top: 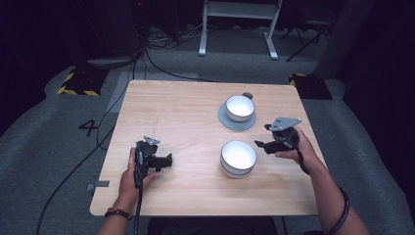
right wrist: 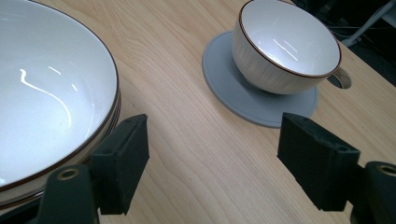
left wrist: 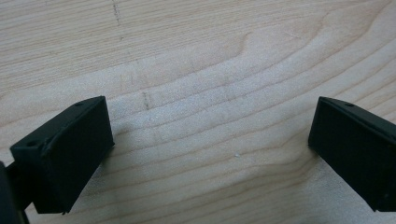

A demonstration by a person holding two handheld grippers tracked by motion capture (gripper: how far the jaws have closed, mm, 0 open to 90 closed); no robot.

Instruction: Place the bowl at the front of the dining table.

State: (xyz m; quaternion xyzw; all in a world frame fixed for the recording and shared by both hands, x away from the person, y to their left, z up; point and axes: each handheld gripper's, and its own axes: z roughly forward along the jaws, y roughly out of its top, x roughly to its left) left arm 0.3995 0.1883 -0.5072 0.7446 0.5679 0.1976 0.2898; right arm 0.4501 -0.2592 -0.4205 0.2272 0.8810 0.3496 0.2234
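Note:
A white bowl with a dark rim sits at the table's front middle-right, and it looks like one bowl stacked in another. Farther back, a white cup with a handle stands on a grey round coaster; the right gripper view has the cup and coaster at upper right. My right gripper is open just right of the bowl, its jaws wide apart over bare wood. My left gripper rests at the front left, open over bare wood.
The wooden table has free room across its left and back-left parts. Beyond it lie grey floor, cables, a white desk frame and yellow-black marked blocks.

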